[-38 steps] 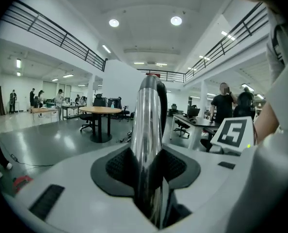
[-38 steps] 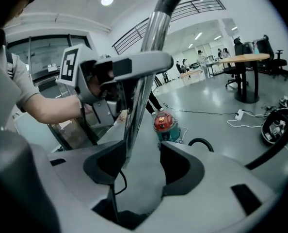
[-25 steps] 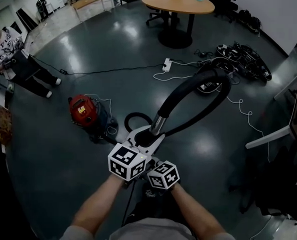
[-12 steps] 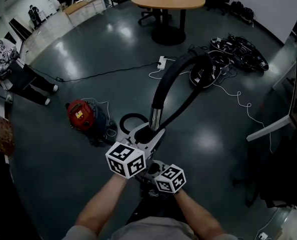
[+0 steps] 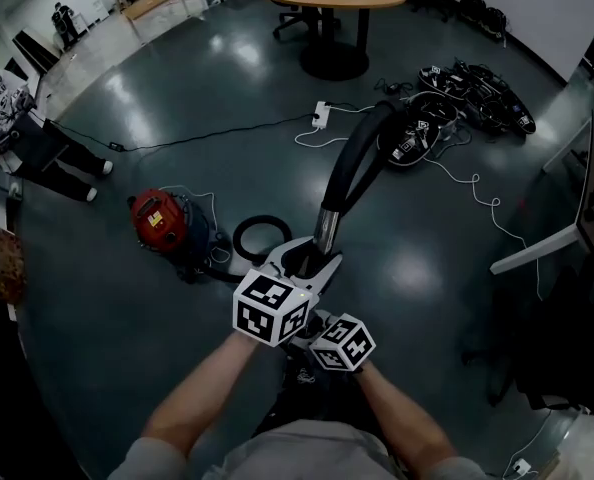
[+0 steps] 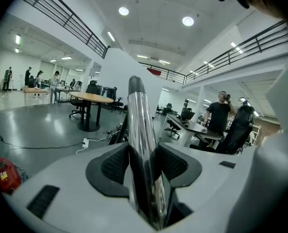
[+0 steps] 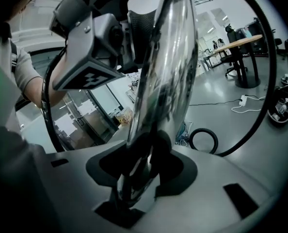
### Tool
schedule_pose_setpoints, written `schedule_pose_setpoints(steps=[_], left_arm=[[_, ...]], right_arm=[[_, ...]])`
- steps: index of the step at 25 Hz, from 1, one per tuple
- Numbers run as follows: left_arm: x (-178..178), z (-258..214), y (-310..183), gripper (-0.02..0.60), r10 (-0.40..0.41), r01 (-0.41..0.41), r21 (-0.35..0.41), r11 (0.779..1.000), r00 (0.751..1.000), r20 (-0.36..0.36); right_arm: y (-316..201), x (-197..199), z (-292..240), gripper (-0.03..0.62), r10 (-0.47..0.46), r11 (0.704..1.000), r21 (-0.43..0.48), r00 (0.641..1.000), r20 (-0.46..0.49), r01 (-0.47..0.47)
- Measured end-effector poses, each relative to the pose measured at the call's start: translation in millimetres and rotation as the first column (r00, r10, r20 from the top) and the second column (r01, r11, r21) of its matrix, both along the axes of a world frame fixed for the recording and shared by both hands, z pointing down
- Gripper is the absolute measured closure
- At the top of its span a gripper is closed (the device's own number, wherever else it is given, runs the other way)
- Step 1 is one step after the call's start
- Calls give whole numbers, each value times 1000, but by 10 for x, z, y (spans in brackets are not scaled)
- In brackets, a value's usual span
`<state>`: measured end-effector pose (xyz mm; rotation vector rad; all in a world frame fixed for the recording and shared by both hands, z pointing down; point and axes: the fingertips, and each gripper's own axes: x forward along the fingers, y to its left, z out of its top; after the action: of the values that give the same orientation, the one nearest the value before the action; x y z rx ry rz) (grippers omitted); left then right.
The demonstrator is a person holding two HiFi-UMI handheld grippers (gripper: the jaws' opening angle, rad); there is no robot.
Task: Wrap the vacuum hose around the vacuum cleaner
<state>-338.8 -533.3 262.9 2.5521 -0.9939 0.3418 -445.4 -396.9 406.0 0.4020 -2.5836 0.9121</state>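
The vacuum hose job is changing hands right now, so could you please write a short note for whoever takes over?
Left hand-held gripper: shut on the metal tube at the hose's end; its jaws have just eased slightly wider.
Right hand-held gripper: shut on the same tube, nearer the person; its jaws just closed in, then eased a touch.
Things: the hose arches up from the tube; one loop lies on the floor beside the red vacuum cleaner.
Done: tube held up in both grippers.
Left: no hose visibly wound round the cleaner; carry it over and wrap it.
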Motion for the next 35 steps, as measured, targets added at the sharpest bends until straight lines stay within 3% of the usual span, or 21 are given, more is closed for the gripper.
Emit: schedule_pose_setpoints(steps=[6,10,16,20,24,29,35], left_arm=[[-229,-42,77,405,-96,97,-69,993,995,16],[-306,4,321,405,-114,116,-121,986,993,26],[-551,344,710,405,-130,156,-190,969,982,140],[-824,511,859,405,-126,176,-169,970,955,270],[-936,499,714,405,-83,123,-76,989,913,399],[-626,428,319,405,18,-42,32,999,834,551],[-149,556,148,405,78,-85,-12,996,838,540]], right_arm=[[-215,87,109,437,36,998,-42,999,-8,-36],[-374,138,130,430,50,997,-51,999,-2,-50],[-603,202,112,427,35,999,-33,999,-21,-36],[-592,239,82,427,-15,999,-35,999,-42,14],[-513,351,97,427,-78,997,-31,994,-82,76],[-425,669,76,428,-126,992,-47,985,-121,121],[-402,1260,63,430,-100,993,-79,983,-156,89]])
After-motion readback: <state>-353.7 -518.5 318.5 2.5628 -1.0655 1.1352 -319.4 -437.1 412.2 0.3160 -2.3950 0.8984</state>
